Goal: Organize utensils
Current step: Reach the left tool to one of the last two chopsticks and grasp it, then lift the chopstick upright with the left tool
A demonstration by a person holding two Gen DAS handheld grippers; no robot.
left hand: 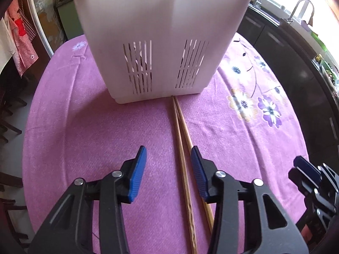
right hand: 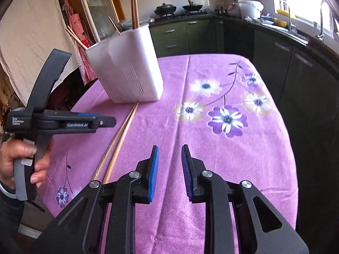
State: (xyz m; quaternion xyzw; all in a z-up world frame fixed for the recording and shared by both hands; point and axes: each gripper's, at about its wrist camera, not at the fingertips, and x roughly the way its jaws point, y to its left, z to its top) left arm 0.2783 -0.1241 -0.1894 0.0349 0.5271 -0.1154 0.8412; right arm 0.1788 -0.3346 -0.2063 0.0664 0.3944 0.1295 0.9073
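On a table draped in a purple flowered cloth [right hand: 211, 148], we see two wooden chopsticks [left hand: 180, 139] lying side by side, their far tips touching the base of a white slotted utensil holder [left hand: 161, 42]. From the right wrist view, the holder already has several chopsticks standing in it.

Our left gripper [left hand: 168, 169] hangs just above the pair with its blue pads spread wide. Both sticks pass between the pads, much nearer the right-hand one, and nothing is pinched yet. Our right gripper [right hand: 169, 171] is also spread and empty, over bare cloth to the right of the chopsticks. A bare hand [right hand: 17, 163] holds the left tool's grey handle.

We judge the next step to be closing on the pair and lifting it into the holder. The risks follow from the layout. Because the sticks sit off-centre, the nearer pad may meet them first and roll one aside, leaving only one caught. Thin round sticks on soft cloth can also slip or cross as the pads close. The holder looks light, so sticks pushed forward could nudge it.

White lettering on the left tool's body reads "GenRobot.AI", with a smaller label reading "Data Acquisition System".
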